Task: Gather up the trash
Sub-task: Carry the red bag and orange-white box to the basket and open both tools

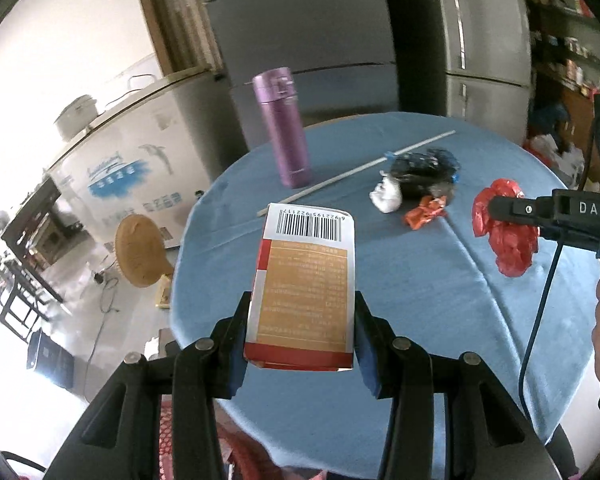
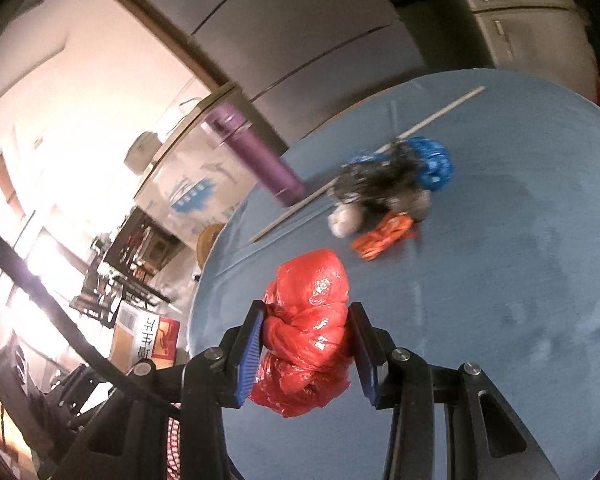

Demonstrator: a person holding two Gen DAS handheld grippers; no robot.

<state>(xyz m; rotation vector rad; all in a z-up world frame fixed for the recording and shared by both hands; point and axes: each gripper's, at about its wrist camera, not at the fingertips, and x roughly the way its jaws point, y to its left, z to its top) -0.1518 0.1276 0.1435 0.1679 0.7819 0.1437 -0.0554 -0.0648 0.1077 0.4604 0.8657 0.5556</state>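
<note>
My left gripper (image 1: 300,320) is shut on a red, white and tan carton (image 1: 306,280) with a barcode, held above the blue table's (image 1: 400,300) near edge. My right gripper (image 2: 306,332) is shut on a crumpled red plastic bag (image 2: 308,320); that gripper and the bag (image 1: 508,236) also show at the right of the left wrist view. On the table lie a black and blue bag heap (image 1: 424,172), a white paper wad (image 1: 386,196) and an orange wrapper (image 1: 424,212). These show in the right wrist view too: the heap (image 2: 396,176), the wad (image 2: 344,220), the wrapper (image 2: 384,236).
A purple flask (image 1: 286,128) stands at the table's far left, and a thin wooden stick (image 1: 356,172) lies beside it. Grey fridges (image 1: 484,48) stand behind the table. A wooden stool (image 1: 140,250) and a large printed box (image 1: 132,168) are on the left.
</note>
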